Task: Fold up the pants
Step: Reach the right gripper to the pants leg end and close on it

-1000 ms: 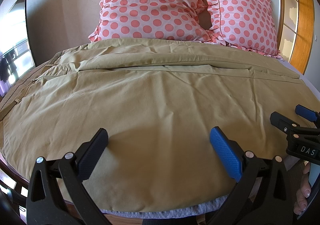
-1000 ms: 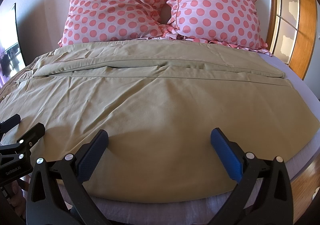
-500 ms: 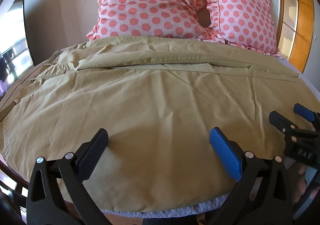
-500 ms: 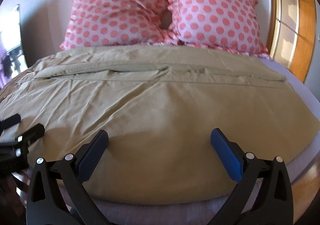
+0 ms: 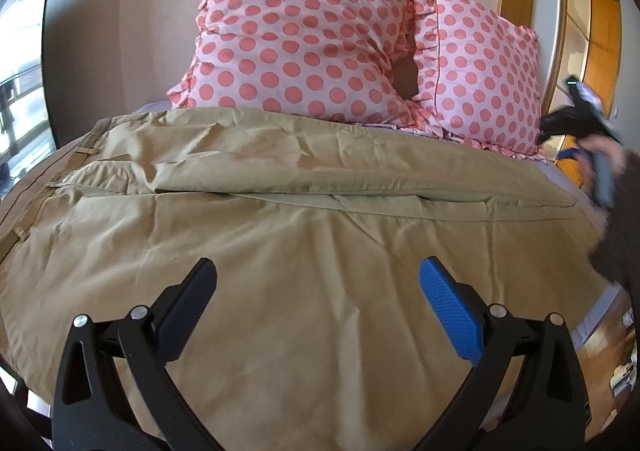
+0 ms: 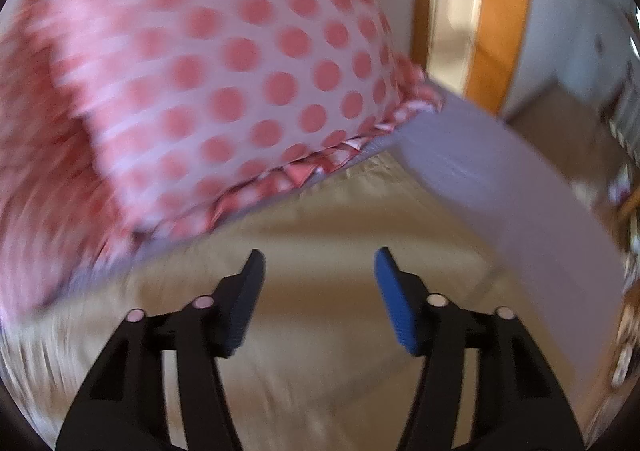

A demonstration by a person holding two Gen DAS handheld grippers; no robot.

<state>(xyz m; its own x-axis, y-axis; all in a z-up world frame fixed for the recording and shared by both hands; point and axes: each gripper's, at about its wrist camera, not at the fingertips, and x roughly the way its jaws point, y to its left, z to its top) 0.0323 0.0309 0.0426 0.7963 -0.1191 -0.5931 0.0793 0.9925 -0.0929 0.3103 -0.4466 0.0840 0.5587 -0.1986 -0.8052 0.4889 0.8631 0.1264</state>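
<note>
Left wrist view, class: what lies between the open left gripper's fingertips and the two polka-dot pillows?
Only the khaki pants, spread flat; left gripper and pillows bracket them.

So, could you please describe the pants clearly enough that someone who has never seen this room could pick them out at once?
Start at the bed with its pale lavender sheet and two pink polka-dot pillows against the wall. In front of the pillows, the pants lie spread flat, the waistband with belt loops toward the left. They are the only plain khaki fabric there.

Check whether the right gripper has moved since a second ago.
Yes. The right gripper has swung toward the far right pillow, away from the pants' near edge.
</note>
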